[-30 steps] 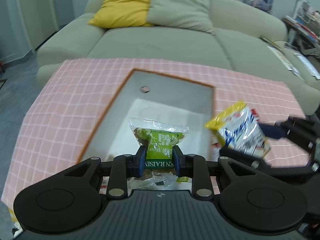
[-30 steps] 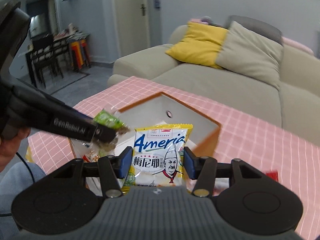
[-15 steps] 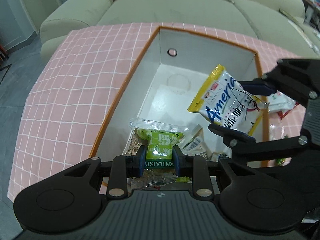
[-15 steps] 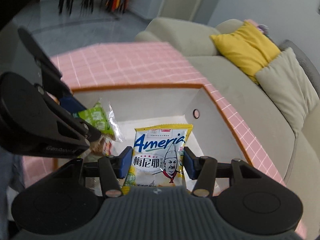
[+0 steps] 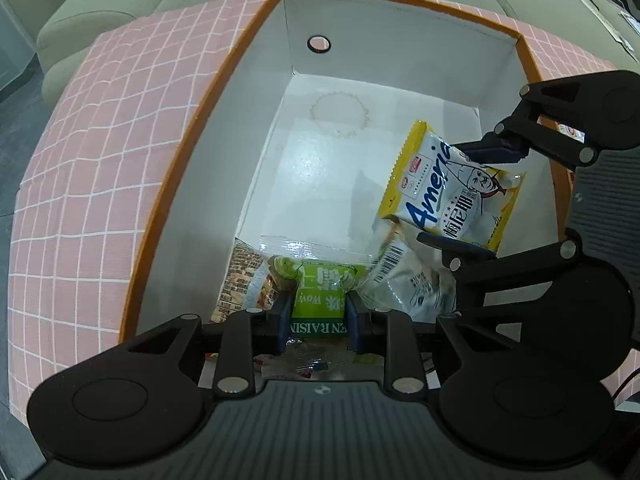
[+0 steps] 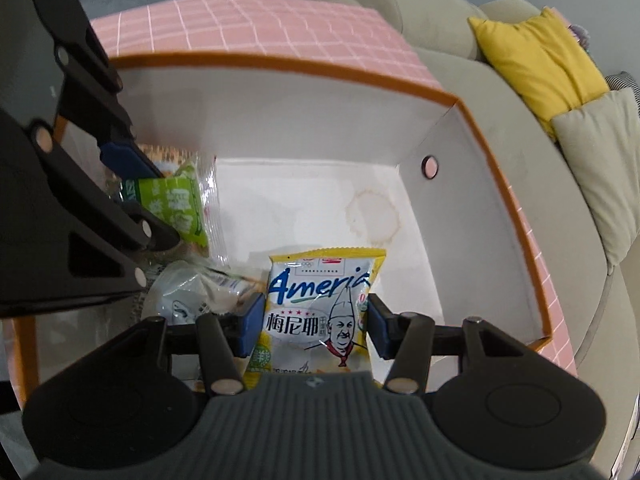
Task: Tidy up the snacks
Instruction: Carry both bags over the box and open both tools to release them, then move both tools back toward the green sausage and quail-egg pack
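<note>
A white box with an orange rim sits on the pink checked cloth. My left gripper is shut on a green raisin packet, low inside the box at its near end. My right gripper is shut on a yellow and white snack bag, held inside the box at the right side. Under both lie a clear and white packet and a brown printed packet.
The far half of the box floor is bare, with a ring stain. A green-grey sofa with a yellow cushion stands beyond the table. Pink cloth surrounds the box; a red-and-white packet lies outside its right wall.
Both grippers have come down from above the table into the box, each still holding its packet. The view has tilted from the sofa to the box floor.
</note>
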`<state>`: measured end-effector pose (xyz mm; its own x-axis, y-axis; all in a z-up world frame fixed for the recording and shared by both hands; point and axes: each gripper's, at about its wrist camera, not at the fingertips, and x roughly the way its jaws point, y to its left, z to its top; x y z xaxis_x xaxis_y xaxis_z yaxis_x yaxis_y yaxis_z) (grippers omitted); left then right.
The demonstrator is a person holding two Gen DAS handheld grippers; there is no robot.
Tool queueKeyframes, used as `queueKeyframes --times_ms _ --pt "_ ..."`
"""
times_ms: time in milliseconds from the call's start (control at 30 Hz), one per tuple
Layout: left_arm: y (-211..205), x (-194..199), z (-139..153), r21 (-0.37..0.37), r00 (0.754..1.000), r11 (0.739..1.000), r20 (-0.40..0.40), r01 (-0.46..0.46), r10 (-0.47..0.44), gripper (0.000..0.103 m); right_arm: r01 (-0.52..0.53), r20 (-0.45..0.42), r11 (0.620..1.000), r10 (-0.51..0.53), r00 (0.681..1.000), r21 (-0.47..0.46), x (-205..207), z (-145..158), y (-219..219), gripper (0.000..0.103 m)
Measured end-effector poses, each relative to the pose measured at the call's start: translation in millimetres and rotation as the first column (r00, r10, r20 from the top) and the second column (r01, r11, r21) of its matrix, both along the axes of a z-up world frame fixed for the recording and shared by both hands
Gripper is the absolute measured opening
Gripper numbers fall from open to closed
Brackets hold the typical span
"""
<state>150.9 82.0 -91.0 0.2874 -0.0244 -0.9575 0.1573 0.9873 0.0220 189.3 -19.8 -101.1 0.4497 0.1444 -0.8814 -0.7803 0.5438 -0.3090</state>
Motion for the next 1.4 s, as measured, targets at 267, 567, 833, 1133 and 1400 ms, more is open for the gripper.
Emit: queueKeyframes --times_ms 267,567,833,1133,1400 --pt "-1.1 3.3 -3.9 0.014 1.000 1.000 -0.017 0.009 -0.009 0.036 0.017 -0.017 1.000 -0.017 1.000 -0.007 -2.2 -5.2 -5.3 0.052" --pt "-2.7 -9.5 21.5 0.010 0.998 1.000 0.063 0.012 -0.013 0.059 0.065 0.040 0.997 -0.067 0.997 0.051 -6.5 18.7 -19.9 0.061" --pt "-10.0 -30.0 59.0 -0.037 0.977 0.999 0.209 -0.035 0.042 0.065 0.175 0.060 0.951 -0.196 0.979 0.253 -26.4 63.8 -54.5 0.072" --pt "-17.5 -65.7 91.3 -0.104 0.923 0.988 0.357 -0.114 0.144 0.067 0.279 0.157 0.869 -0.368 0.916 0.407 -72.5 90.3 -97.6 0.078" --pt "-46.9 -89.5 99.8 -0.156 0.893 0.985 0.430 -0.070 0.132 0.067 0.397 0.147 0.738 -0.551 0.822 0.545 -117.0 87.6 -147.9 0.079"
